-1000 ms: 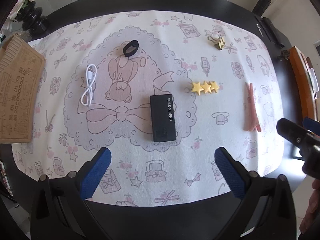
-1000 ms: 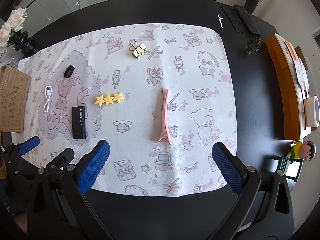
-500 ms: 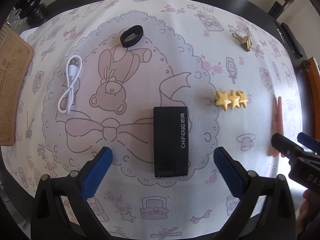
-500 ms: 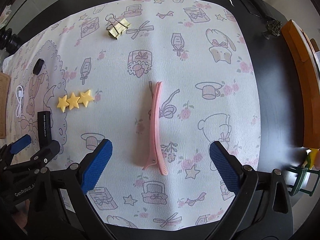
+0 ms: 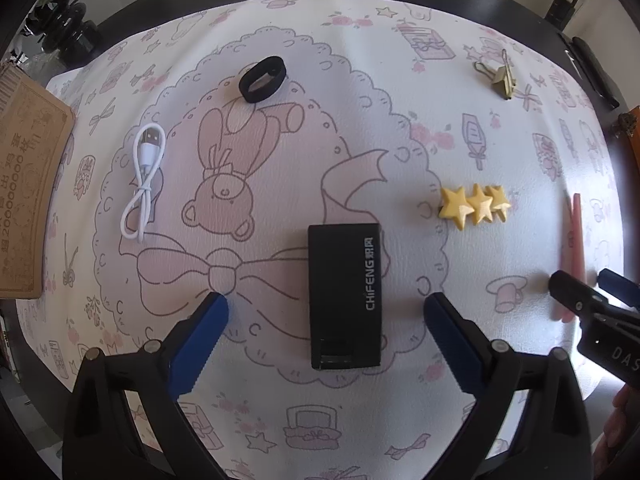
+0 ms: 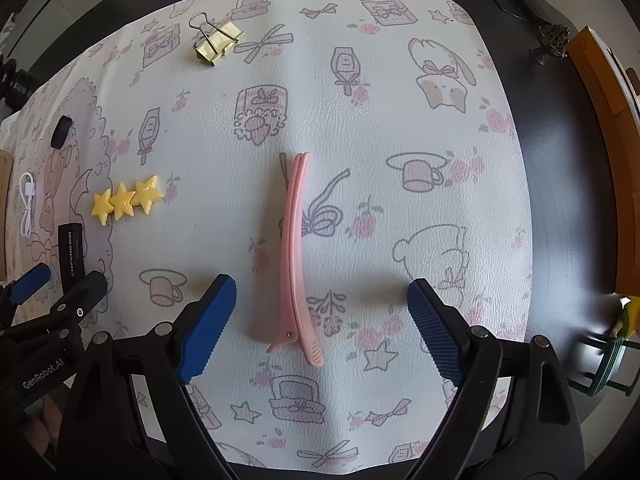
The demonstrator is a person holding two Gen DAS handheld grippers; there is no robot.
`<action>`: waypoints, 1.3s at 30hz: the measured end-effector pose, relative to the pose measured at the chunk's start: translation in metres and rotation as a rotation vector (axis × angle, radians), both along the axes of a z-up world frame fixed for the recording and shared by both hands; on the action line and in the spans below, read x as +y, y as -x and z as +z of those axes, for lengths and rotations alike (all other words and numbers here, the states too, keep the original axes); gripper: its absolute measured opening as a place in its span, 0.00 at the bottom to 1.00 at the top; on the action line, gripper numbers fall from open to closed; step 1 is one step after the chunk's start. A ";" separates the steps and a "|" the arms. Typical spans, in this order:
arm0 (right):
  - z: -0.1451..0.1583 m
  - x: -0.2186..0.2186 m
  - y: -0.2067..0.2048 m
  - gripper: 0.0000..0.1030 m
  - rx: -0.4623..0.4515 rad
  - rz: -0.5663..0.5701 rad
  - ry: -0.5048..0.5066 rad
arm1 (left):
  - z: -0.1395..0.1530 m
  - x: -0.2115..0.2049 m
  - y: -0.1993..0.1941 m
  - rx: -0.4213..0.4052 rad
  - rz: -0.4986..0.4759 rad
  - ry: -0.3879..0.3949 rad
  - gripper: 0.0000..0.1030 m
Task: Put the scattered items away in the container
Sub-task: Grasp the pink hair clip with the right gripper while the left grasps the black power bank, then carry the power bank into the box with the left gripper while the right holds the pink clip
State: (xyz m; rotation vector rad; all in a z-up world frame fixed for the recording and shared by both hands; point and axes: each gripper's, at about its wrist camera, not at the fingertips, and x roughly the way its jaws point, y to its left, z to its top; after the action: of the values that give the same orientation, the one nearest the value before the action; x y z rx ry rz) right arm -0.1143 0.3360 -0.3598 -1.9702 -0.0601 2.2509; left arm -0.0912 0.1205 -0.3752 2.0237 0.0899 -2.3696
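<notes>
My left gripper (image 5: pixel 326 308) is open, its blue pads on either side of a black CHIFENG box (image 5: pixel 345 295) lying flat on the patterned mat (image 5: pixel 280 80). My right gripper (image 6: pixel 320 292) is open, straddling the lower part of a pink hair clip (image 6: pixel 295 256). A yellow three-star clip (image 5: pixel 475 207) (image 6: pixel 127 200), a gold binder clip (image 5: pixel 500 76) (image 6: pixel 216 40), a black band (image 5: pixel 262 79) and a white USB cable (image 5: pixel 142 184) lie scattered on the mat. The cardboard box (image 5: pixel 24 184) sits at the left edge.
A wooden tray (image 6: pixel 612 152) runs along the right side of the dark table. A small figurine on a green chair (image 6: pixel 616 344) stands at the right. A black vase base (image 5: pixel 68 32) sits at the far left.
Both grippers have moved down and forward toward the mat. The black box now lies between the left pads and the pink clip between the right pads.
</notes>
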 end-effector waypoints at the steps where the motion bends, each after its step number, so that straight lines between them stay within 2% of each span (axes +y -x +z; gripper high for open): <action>1: 0.000 -0.001 0.000 0.84 0.001 0.002 0.000 | 0.001 0.001 -0.001 0.000 -0.003 0.000 0.92; 6: 0.001 -0.005 0.002 0.71 0.005 0.018 -0.002 | 0.008 0.003 -0.009 0.011 -0.011 0.000 0.77; 12: 0.005 -0.008 0.009 0.46 0.003 0.027 -0.005 | 0.015 -0.001 -0.018 0.016 0.005 0.001 0.62; 15: 0.015 -0.020 0.015 0.30 0.002 0.022 -0.008 | 0.020 -0.001 -0.023 0.029 -0.012 0.002 0.48; 16: 0.015 -0.021 0.016 0.22 0.002 0.022 -0.008 | 0.021 0.000 -0.025 0.031 -0.016 0.002 0.41; 17: 0.015 -0.023 0.018 0.18 0.001 0.024 -0.007 | 0.022 0.001 -0.026 0.032 -0.019 0.002 0.35; 19: 0.015 -0.025 0.021 0.13 0.000 0.025 -0.009 | 0.024 0.002 -0.029 0.034 -0.019 0.001 0.33; 31: 0.016 -0.036 0.041 0.11 0.000 0.016 -0.005 | 0.033 -0.006 -0.044 0.018 0.020 -0.052 0.32; 39: 0.033 -0.053 0.057 0.11 0.004 0.008 -0.017 | 0.060 -0.009 -0.057 0.007 -0.003 -0.043 0.32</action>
State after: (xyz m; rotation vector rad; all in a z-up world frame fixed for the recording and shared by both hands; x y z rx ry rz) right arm -0.1716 0.2834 -0.3265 -1.9607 -0.0876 2.2513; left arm -0.0345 0.1112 -0.3152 2.0352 0.1392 -2.3973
